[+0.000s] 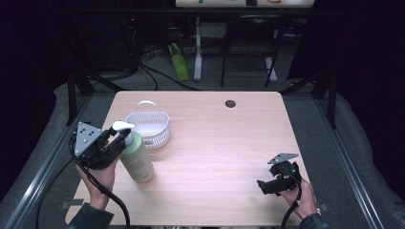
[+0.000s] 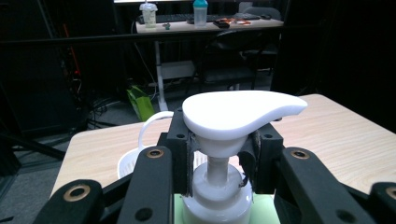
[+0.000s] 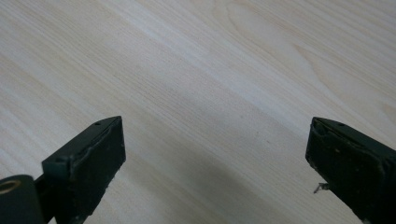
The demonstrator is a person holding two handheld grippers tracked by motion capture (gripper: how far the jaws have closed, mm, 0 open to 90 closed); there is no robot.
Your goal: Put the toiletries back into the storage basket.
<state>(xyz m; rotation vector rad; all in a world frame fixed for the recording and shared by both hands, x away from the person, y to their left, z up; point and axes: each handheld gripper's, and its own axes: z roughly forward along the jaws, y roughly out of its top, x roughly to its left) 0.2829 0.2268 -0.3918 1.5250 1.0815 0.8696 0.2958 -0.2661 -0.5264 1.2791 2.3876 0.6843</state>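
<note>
A pale green pump bottle [image 1: 137, 161] with a white pump head [image 2: 240, 111] stands tilted on the wooden table [image 1: 215, 143] at the left. My left gripper [image 1: 118, 137] is shut on the bottle's white neck just under the pump head; in the left gripper view the pads [image 2: 189, 161] press on the collar [image 2: 215, 148] from both sides. My right gripper [image 1: 263, 186] hovers low over the table's near right part, held in a hand. In the right gripper view its jaws stand wide apart over bare wood, and the right gripper [image 3: 215, 161] is open with nothing between the fingers.
A white plastic basket [image 1: 150, 126] with a handle stands just behind the bottle, touching or nearly so. A dark round hole [image 1: 230, 103] sits near the table's far edge. Beyond the table are desk legs, cables and a green object [image 1: 177, 62] on the floor.
</note>
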